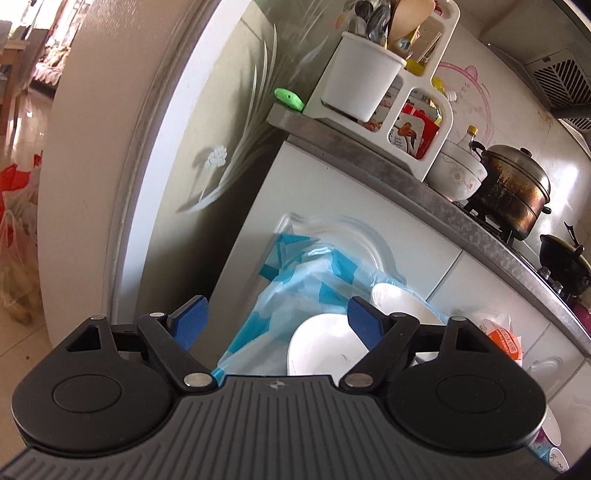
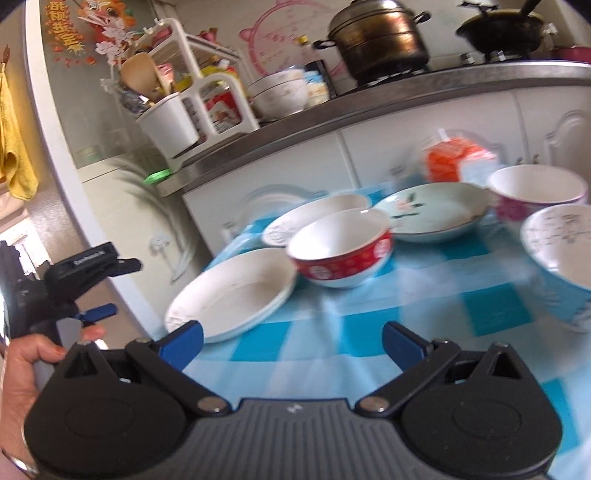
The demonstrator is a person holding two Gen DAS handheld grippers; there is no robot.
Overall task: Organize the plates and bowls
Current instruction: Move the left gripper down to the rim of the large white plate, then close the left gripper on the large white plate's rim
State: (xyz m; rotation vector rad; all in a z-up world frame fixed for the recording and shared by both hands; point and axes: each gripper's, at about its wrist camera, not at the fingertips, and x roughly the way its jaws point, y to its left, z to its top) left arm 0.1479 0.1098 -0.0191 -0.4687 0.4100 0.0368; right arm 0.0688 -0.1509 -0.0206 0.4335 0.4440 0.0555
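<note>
In the right wrist view my right gripper (image 2: 293,345) is open and empty above the blue checked tablecloth (image 2: 424,314). Ahead lie a white plate (image 2: 232,295), a red bowl (image 2: 341,249), a second white plate (image 2: 314,218), a pale green plate (image 2: 436,212), a pink-patterned bowl (image 2: 535,188) and a blue bowl (image 2: 561,251). My left gripper (image 2: 99,291) shows at the left, off the table's corner. In the left wrist view my left gripper (image 1: 279,321) is open and empty, with a white plate (image 1: 325,343) and another white dish (image 1: 402,299) beyond its fingers.
White cabinets (image 2: 406,147) stand right behind the table under a grey counter (image 2: 369,107). On it are a utensil rack (image 2: 192,110), stacked bowls (image 2: 280,92), a steamer pot (image 2: 376,37) and a wok (image 2: 502,29). An orange bag (image 2: 450,155) lies at the table's back.
</note>
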